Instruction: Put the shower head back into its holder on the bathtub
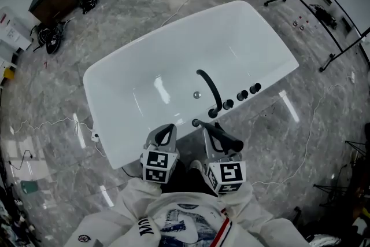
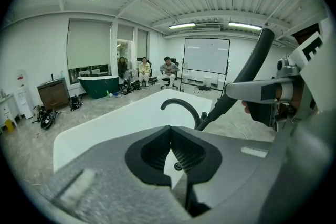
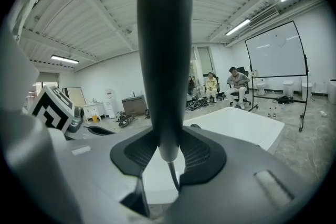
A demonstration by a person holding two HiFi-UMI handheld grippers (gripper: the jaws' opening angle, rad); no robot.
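**Shower head in right gripper, above the near rim of the bathtub; not in its holder**

1. Right gripper (image 3: 168, 148): both jaws are closed on the shower head (image 3: 164, 50), gripping the lower end of its black handle. The handle stands upright between the pads. One thin hose (image 3: 171, 173) leaves its bottom end.

2. Left gripper (image 2: 170, 136): its jaws are closed tip to tip, with nothing between them. It sits just beside the right gripper, at the near edge of the tub.

3. Each gripper carries one marker cube (image 1: 159, 166), two in all.

4. In the head view the shower head lies across the right gripper, one end reaching toward the near rim of the white bathtub (image 1: 173, 55). It is clear of the rim fittings.

5. Fittings noted on that rim: one curved black spout (image 1: 209, 85) and, in a row beside it, three round black fittings (image 1: 242, 95). Which of these is the holder cannot be told. One drain (image 1: 196, 95) shows inside the tub.

6. Surroundings, from the left gripper view: one dark green tub (image 2: 98, 84), one whiteboard (image 2: 206, 55) and three people (image 2: 143, 68) at the far end of the room.
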